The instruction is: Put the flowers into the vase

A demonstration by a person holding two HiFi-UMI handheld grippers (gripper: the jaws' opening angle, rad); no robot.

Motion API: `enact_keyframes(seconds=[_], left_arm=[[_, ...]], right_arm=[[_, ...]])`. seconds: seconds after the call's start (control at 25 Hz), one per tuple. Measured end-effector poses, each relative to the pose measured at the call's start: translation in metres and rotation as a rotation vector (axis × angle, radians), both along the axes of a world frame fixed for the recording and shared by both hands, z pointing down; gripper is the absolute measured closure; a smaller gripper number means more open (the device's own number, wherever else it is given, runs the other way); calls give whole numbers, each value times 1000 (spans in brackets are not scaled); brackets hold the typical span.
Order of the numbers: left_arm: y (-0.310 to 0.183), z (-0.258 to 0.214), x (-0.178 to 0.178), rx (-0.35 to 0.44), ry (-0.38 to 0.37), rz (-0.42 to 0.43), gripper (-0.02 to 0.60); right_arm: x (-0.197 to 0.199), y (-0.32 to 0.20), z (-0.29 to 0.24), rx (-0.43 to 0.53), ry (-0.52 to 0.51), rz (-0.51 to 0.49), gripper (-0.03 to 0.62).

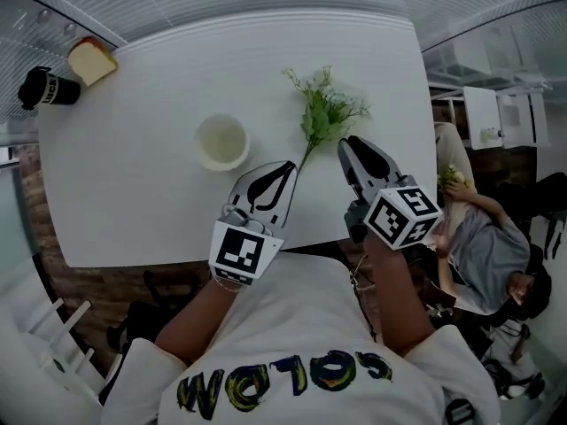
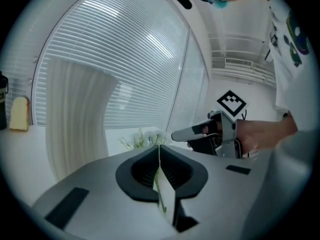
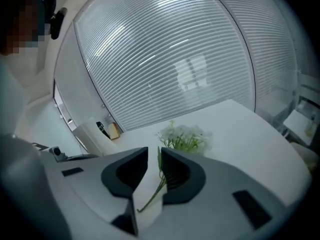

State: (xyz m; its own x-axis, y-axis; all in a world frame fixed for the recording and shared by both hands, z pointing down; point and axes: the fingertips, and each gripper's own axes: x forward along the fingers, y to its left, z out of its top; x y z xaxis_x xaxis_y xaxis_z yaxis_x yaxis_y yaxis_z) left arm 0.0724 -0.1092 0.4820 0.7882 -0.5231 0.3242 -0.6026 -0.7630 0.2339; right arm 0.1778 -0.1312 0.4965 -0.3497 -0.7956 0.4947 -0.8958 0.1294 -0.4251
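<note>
Both pairs of tongs are low over the white table (image 1: 133,193), noses aimed at the sprig. The left tongs (image 1: 288,166) are pressed together with nothing pinched in them. Their tip sits just beside the cut end of the thin green stem (image 1: 307,155), which shows on the tabletop through the slot under the closed jaws. The right tongs (image 1: 350,142) stand slightly apart, only a narrow gap, and the stem shows in that gap in the right gripper view (lying on the table, by my reading, not squeezed).

The small spray of pale blossoms and green leaves (image 1: 326,109) lies flat, heads pointing away from the person. It is to the right of the squat white round vase (image 1: 221,119), which stands upright with nothing in it yet.

This looks a featherweight, floppy thing: the stem should bend easily and the blossoms would crush. I'd take it on the bare lower stem, below the leaves, with a gentle pinch. A stem that thin could slip, so the cut end should go in first.
</note>
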Motion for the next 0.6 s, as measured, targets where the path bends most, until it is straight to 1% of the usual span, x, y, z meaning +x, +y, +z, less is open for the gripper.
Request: enact_keyframes(seconds=[0.08, 0.2, 0.24, 0.36, 0.48, 0.6], left_arm=[[1, 18, 9, -22, -28, 25, 559], [3, 43, 23, -62, -67, 66, 494], [3, 51, 27, -73, -81, 73, 482], [2, 72, 40, -90, -135, 88, 462], [-1, 96, 51, -105, -198, 107, 425], [-8, 117, 59, -122, -270, 121, 419]], right_arm=[[4, -1, 13, -32, -18, 21, 478], [10, -4, 31, -76, -48, 45, 424], [12, -6, 37, -90, -62, 52, 412], [15, -10, 54, -134, -114, 71, 362], [19, -15, 71, -174, -134, 95, 309], [20, -21, 87, -213, -163, 116, 277]])
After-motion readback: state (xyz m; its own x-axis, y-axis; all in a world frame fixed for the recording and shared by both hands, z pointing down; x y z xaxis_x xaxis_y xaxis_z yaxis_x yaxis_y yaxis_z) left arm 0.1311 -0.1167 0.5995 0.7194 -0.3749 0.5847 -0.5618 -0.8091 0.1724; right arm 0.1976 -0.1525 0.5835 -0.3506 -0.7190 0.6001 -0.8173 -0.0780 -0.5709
